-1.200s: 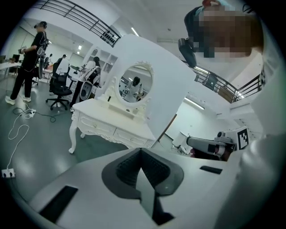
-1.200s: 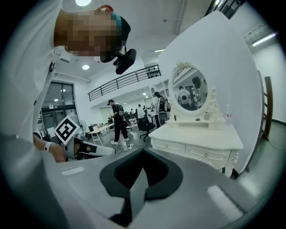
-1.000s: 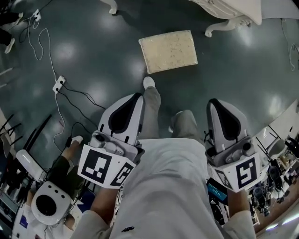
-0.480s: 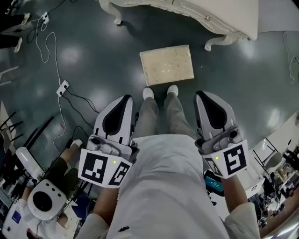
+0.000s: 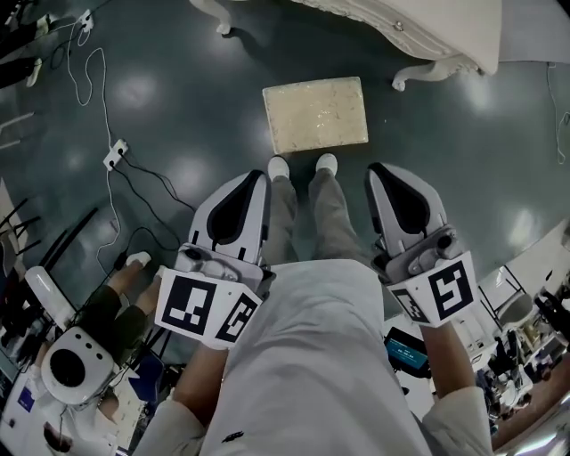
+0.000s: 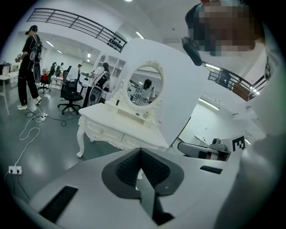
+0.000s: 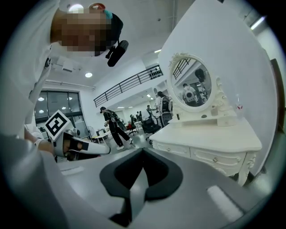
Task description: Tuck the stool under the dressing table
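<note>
Head view: a cream rectangular cushioned stool (image 5: 316, 114) stands on the dark glossy floor (image 5: 463, 134). It is just ahead of the person's white shoes (image 5: 279, 166) and in front of a white ornate bench with curled legs (image 5: 419, 27), outside its edge. The left tool (image 5: 261, 183) and right tool (image 5: 378, 169) flank the person's legs, apart from the stool.

Left gripper view: the left tool (image 6: 140, 150) has its jaws pressed together on nothing. Beyond it stands the bench (image 6: 120, 129) with an oval mirror (image 6: 146, 87).

Right gripper view: the right tool (image 7: 143, 152) is likewise closed and empty. The bench (image 7: 210, 141) and mirror (image 7: 191, 87) lie ahead to its right.
</note>
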`<state>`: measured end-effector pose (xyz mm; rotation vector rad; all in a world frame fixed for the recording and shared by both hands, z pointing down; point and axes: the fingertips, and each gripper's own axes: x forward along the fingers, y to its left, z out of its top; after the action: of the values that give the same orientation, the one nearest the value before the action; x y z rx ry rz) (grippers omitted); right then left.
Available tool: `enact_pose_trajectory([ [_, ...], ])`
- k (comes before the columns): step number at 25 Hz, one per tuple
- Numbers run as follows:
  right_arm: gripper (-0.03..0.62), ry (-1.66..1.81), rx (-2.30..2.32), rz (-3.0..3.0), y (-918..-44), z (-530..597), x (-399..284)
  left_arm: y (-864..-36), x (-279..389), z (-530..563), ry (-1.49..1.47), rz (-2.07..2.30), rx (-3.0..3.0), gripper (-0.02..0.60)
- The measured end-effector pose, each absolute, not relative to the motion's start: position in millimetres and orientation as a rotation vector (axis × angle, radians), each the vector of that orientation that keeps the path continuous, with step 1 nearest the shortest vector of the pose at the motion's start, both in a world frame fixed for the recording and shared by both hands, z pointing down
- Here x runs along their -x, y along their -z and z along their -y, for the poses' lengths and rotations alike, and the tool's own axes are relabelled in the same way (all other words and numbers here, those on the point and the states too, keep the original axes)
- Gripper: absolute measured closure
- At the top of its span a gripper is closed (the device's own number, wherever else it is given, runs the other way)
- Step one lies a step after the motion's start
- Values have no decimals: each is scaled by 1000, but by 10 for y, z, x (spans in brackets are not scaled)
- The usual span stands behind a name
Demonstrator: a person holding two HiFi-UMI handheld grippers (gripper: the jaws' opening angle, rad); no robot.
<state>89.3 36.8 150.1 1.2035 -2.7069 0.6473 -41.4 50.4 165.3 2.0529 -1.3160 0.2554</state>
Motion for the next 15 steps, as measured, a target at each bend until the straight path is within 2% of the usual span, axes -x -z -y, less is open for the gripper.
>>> enact_pose_trajectory([
  [3,580,-617,-1158,2686,-1717,-394,-885,-1807,365,-510,-264,1318,-2037,575],
  [5,556,-617,-1123,2673,-1888,-413,-851,-1925,357,-518,-271,1322,-2018,575],
  [15,511,-847,-960,2609,-2961,-482,-743,-2600,273,-569,-281,1328,-1888,575],
])
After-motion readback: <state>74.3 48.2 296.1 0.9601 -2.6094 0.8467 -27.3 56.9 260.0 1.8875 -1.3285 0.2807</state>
